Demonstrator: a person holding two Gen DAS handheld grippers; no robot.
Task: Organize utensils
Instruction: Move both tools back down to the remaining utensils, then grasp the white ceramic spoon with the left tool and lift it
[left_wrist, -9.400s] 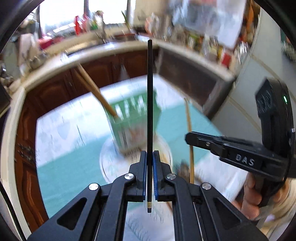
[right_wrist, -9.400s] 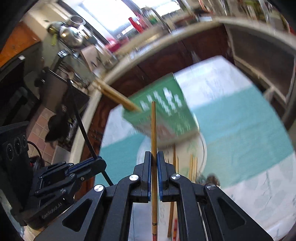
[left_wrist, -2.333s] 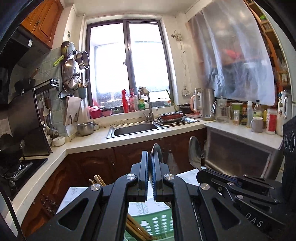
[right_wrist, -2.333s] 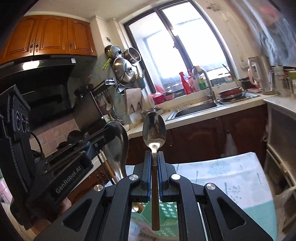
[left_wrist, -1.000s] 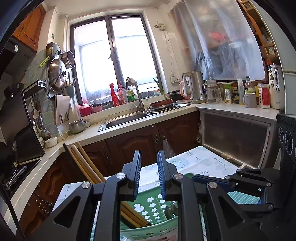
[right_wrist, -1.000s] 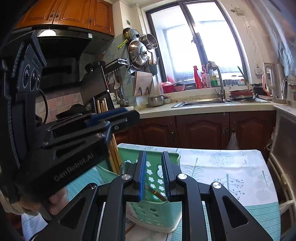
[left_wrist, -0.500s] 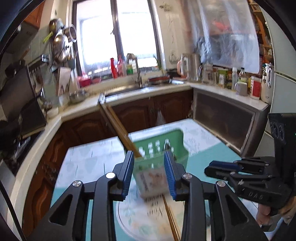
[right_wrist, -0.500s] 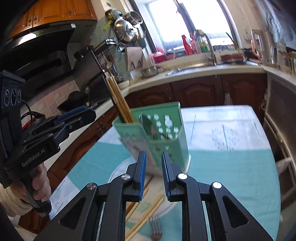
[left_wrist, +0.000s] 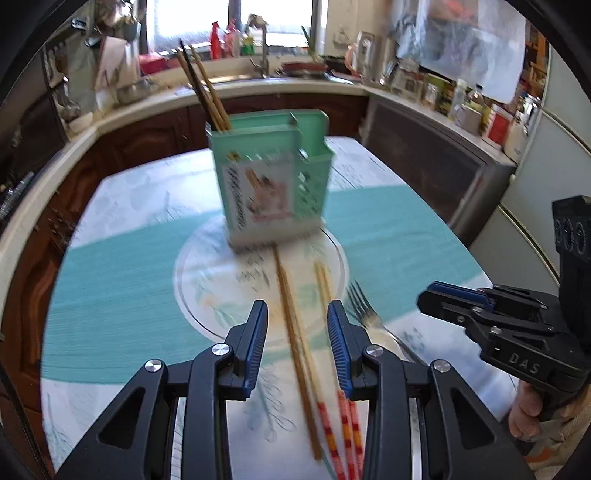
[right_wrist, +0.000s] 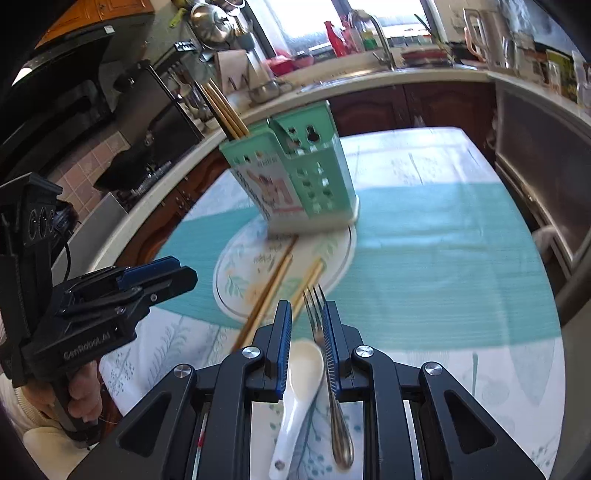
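A green utensil holder (left_wrist: 271, 177) (right_wrist: 295, 181) stands on a round white plate (left_wrist: 184, 302), with several chopsticks (left_wrist: 201, 88) upright in its left compartment. Loose wooden chopsticks (left_wrist: 295, 332), red-banded chopsticks (left_wrist: 345, 428) and a metal fork (left_wrist: 364, 314) lie in front of it. My left gripper (left_wrist: 297, 317) is open above the loose chopsticks and touches nothing. My right gripper (right_wrist: 306, 314) is open with a narrow gap, hovering over the fork (right_wrist: 332, 387) and a white ceramic spoon (right_wrist: 301, 376). Each gripper shows in the other's view, hand-held and empty.
The table wears a teal and white patterned cloth (left_wrist: 110, 295). Behind it run dark wood cabinets and a counter with a sink (left_wrist: 266, 74). A glass-fronted appliance (left_wrist: 424, 166) and a fridge stand to the right, a stove (right_wrist: 122, 110) to the left.
Both grippers have pulled back from the holder and tipped down toward the table, bringing the loose chopsticks, fork and spoon into view. The left jaws stand wider than a second ago.
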